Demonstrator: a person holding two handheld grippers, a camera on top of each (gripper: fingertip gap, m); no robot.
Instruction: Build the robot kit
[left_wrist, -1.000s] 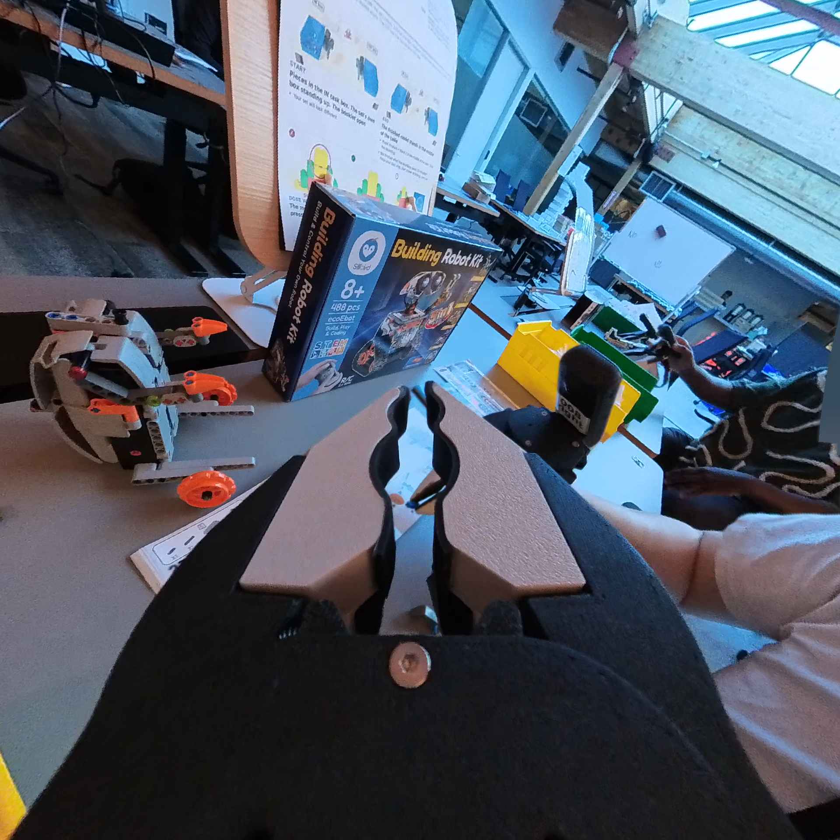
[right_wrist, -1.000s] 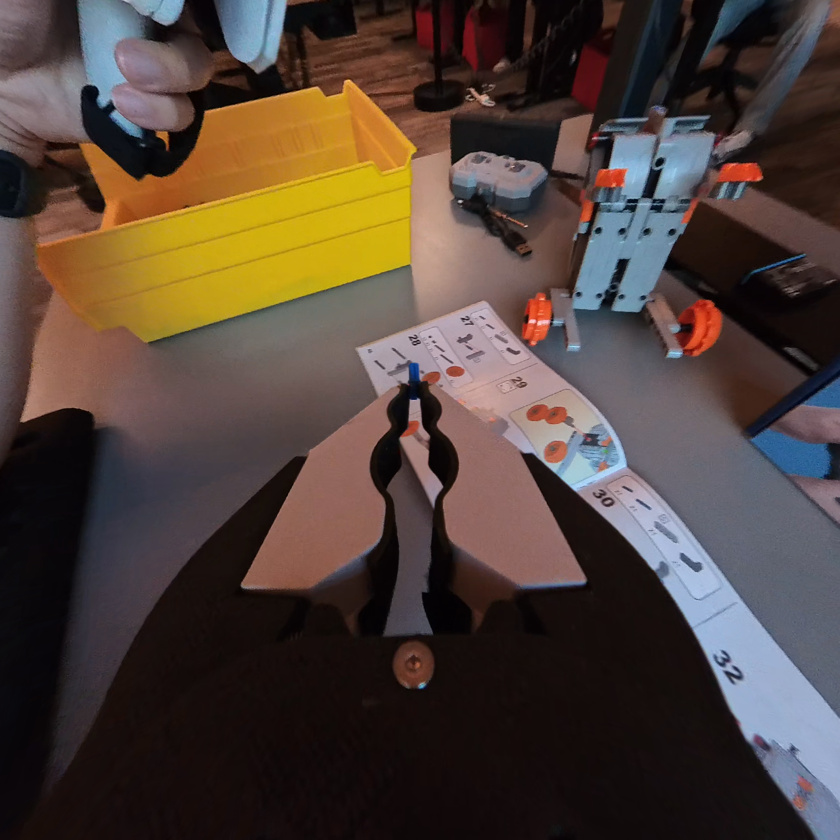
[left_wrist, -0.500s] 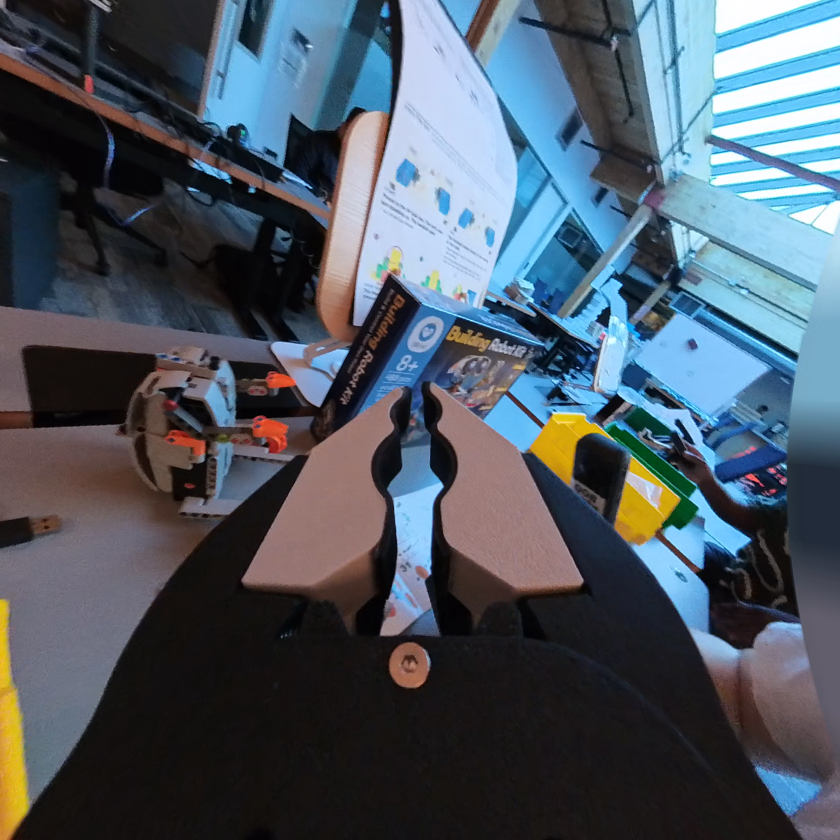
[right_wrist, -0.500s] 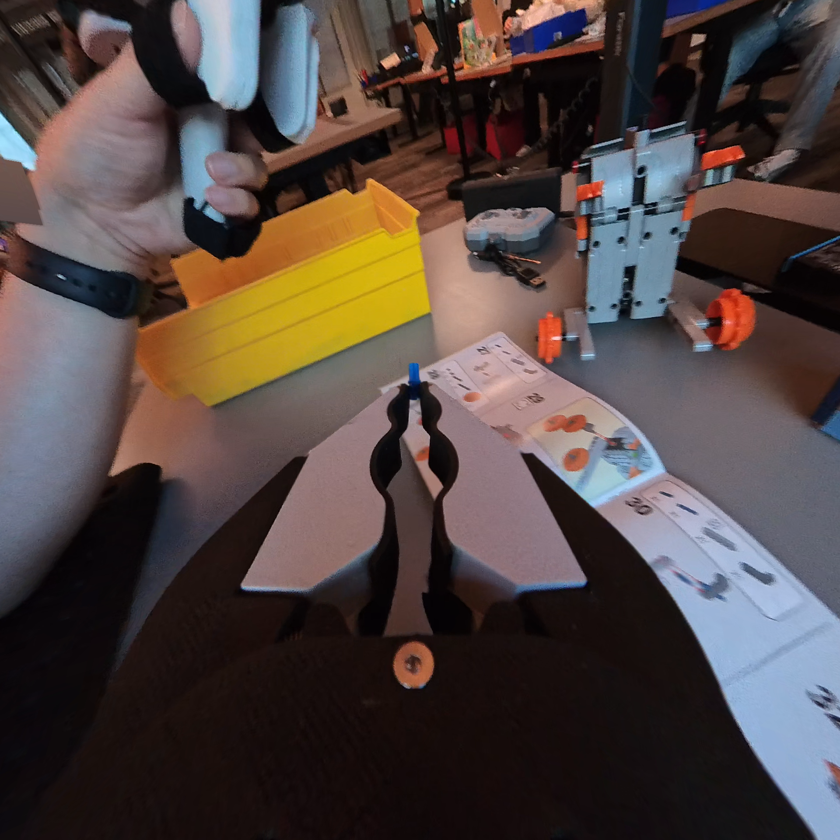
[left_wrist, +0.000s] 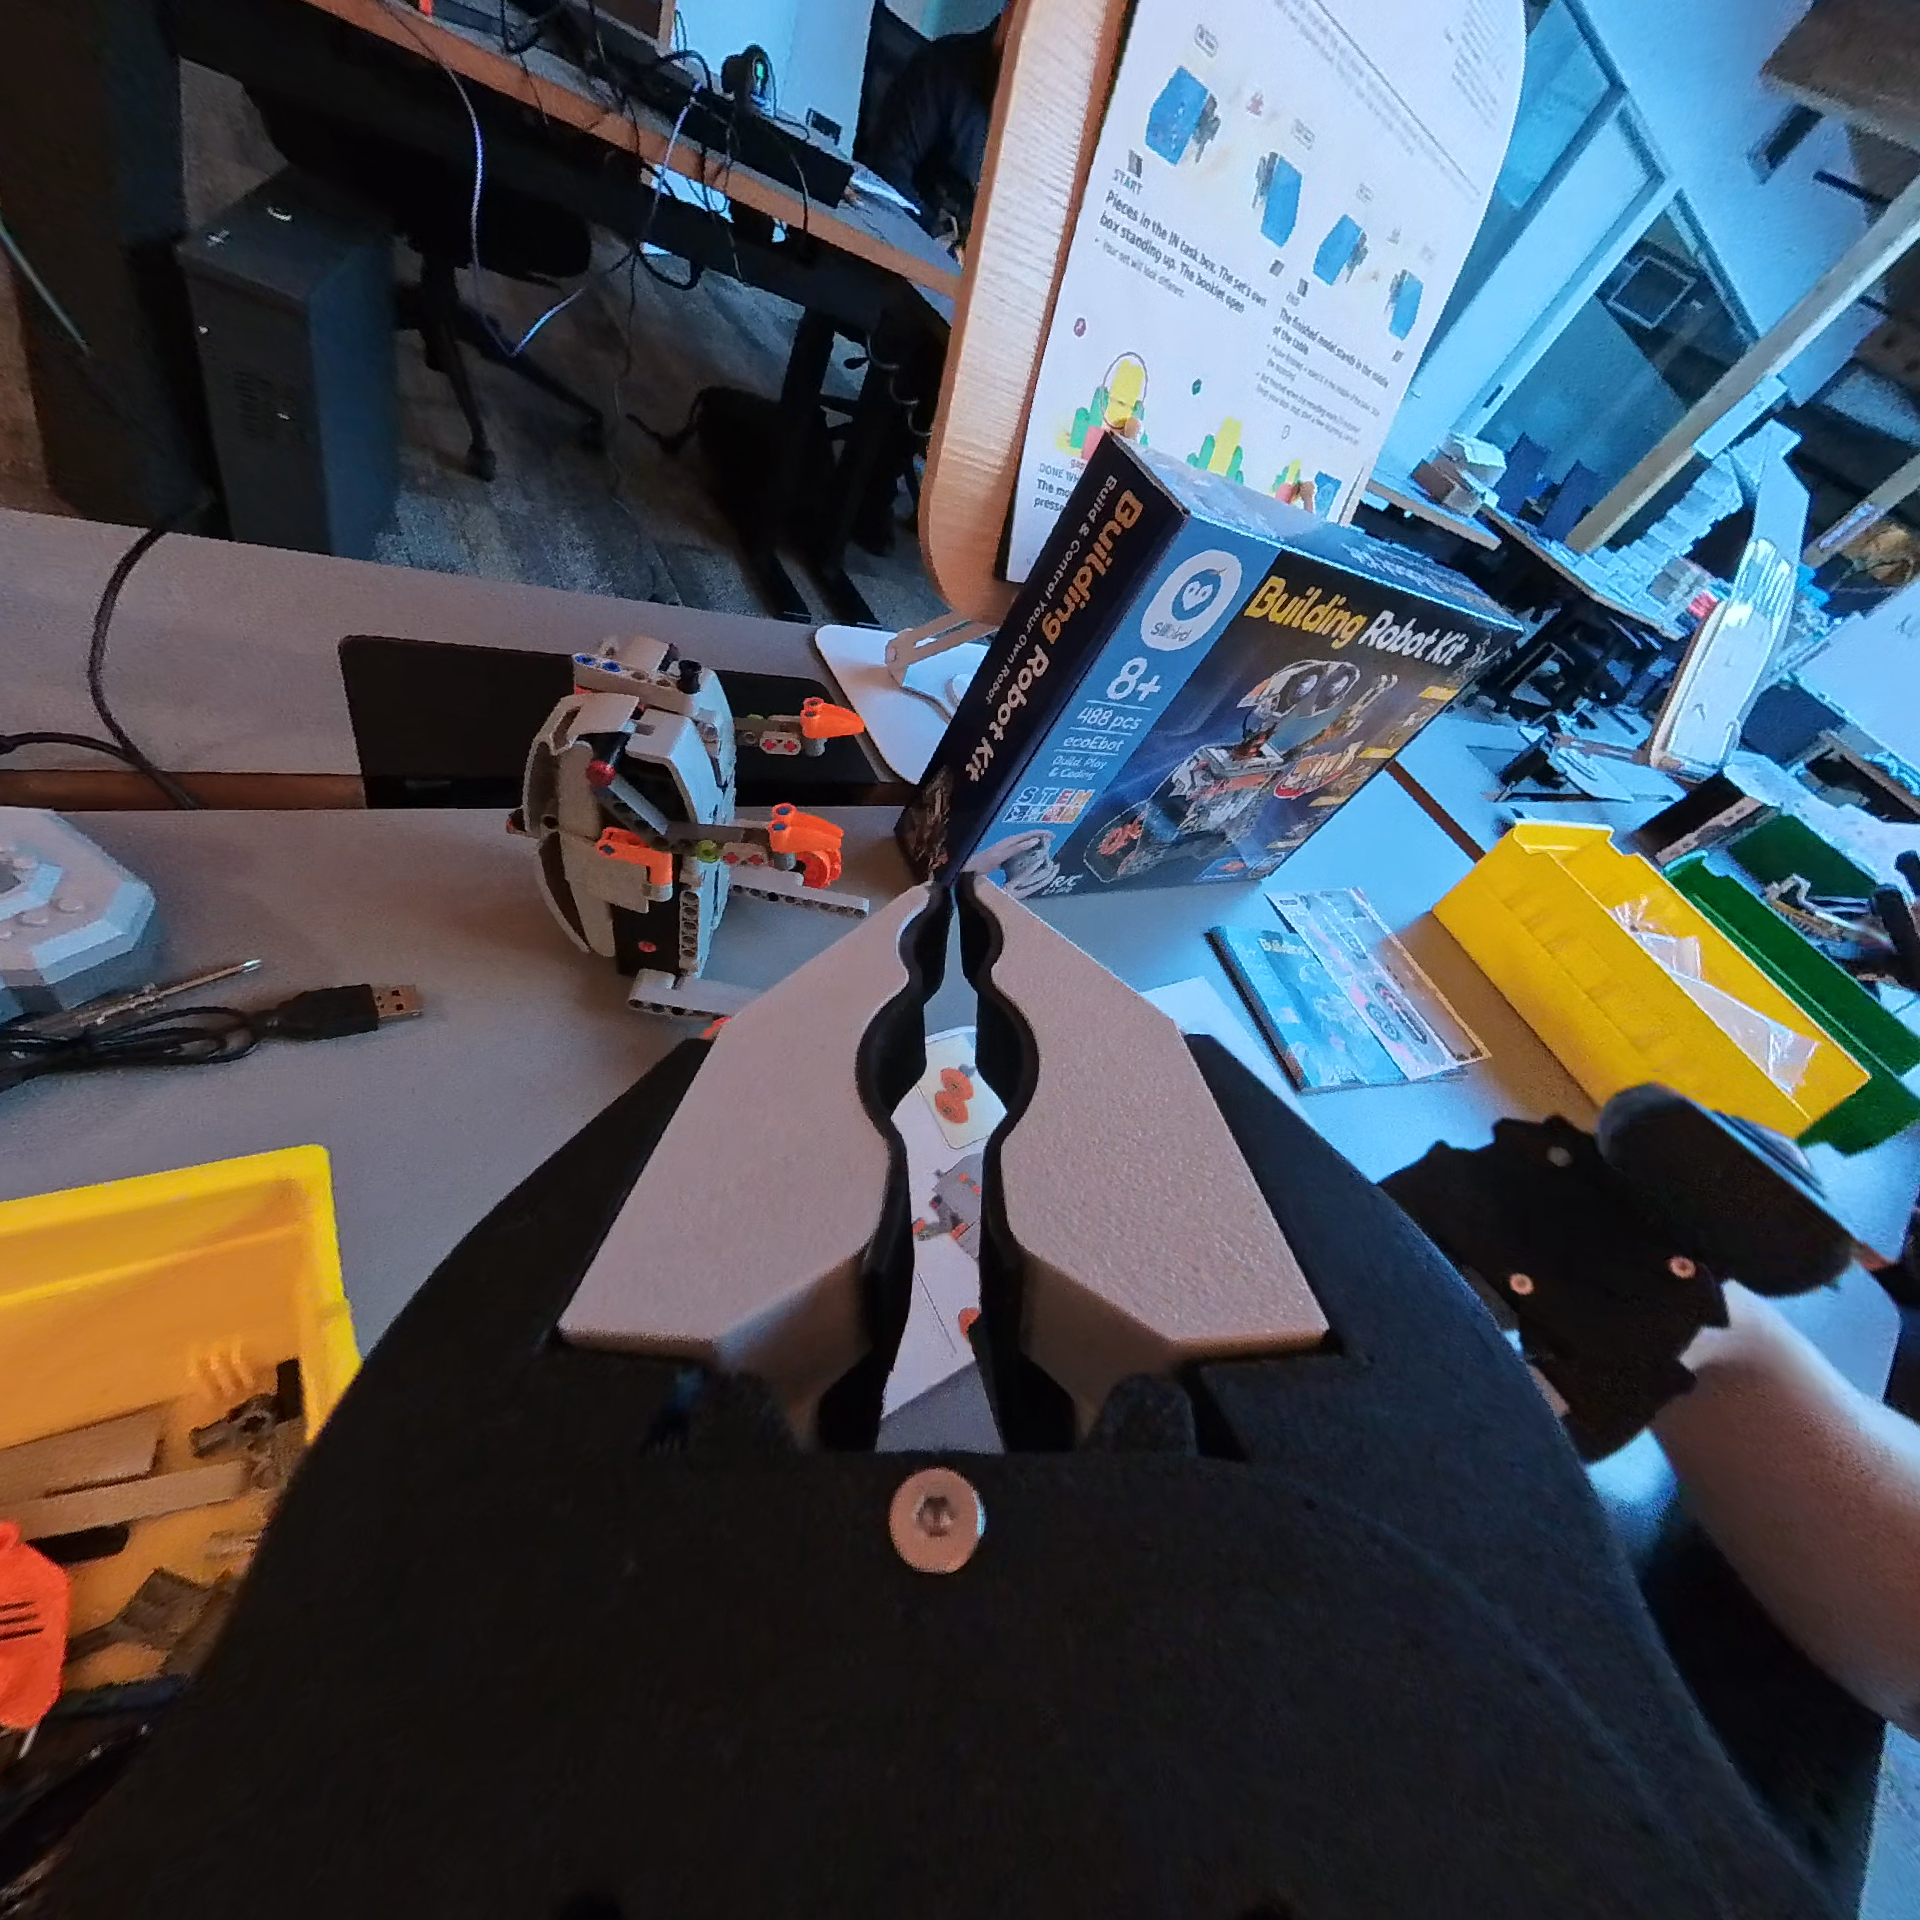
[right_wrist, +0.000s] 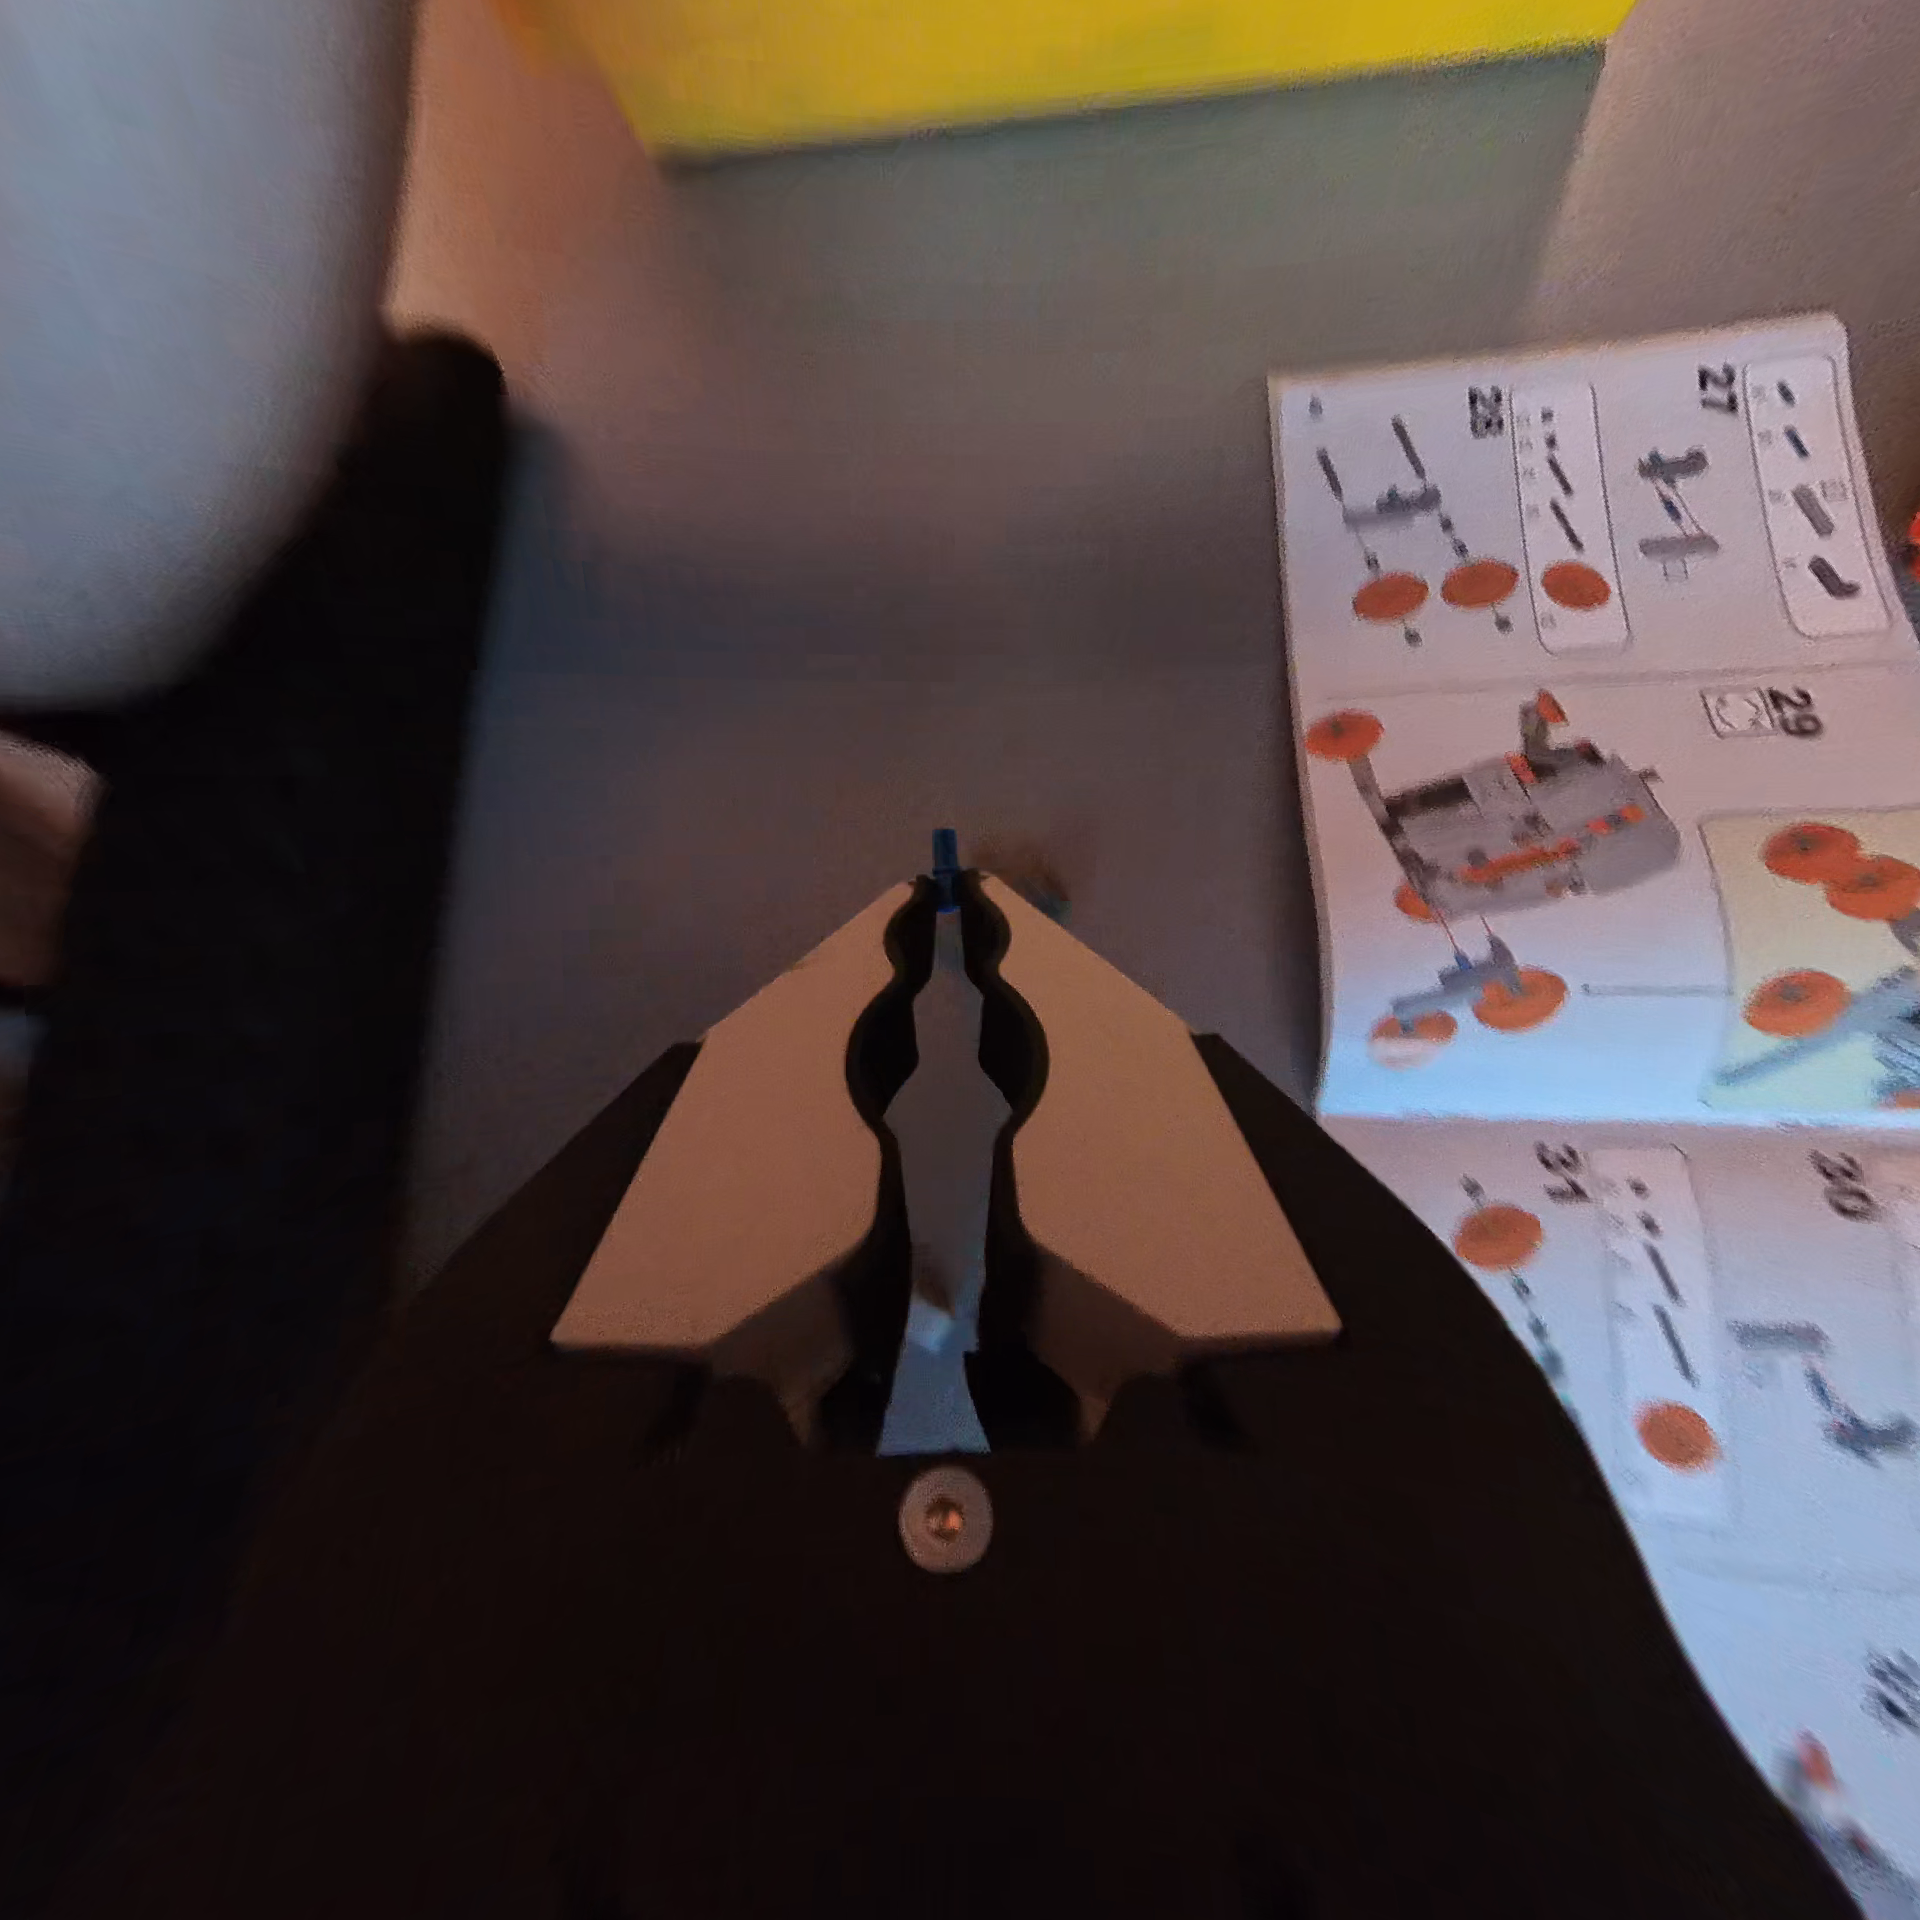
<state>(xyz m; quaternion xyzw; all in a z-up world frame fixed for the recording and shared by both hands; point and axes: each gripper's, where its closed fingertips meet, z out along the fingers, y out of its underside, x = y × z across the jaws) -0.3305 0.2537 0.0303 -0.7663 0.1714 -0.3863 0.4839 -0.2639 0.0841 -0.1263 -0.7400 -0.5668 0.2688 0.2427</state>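
My right gripper (right_wrist: 945, 883) is shut on a small blue pin (right_wrist: 943, 854) that sticks out past its tips. It points down at the bare grey table, just left of an open instruction booklet (right_wrist: 1579, 727); this view is blurred. My left gripper (left_wrist: 951, 896) is shut with nothing seen between its tips and is held above the table. Beyond it stands a grey and orange robot model (left_wrist: 644, 831) and a blue kit box (left_wrist: 1195, 727). The right gripper's black body (left_wrist: 1558, 1247) shows at the right of the left wrist view, on a person's hand.
A yellow bin (left_wrist: 156, 1247) with loose parts sits at the lower left, its side also in the right wrist view (right_wrist: 1039, 73). A USB cable (left_wrist: 312, 1013), a grey controller (left_wrist: 62, 914), a leaflet (left_wrist: 1340, 997), a yellow bin (left_wrist: 1621, 997), a green bin (left_wrist: 1787, 935) and a signboard (left_wrist: 1247, 260) surround the work area. Across from one pair of fingers to the other is roughly 25 cm. The grey controller (left_wrist: 62, 914) lies some 25 cm from my left tips, 40 cm from my right tips.
My left gripper's tips have closed together and its view has swung back and down over the yellow parts bin. My right gripper has tipped down toward the table, still holding the blue pin.
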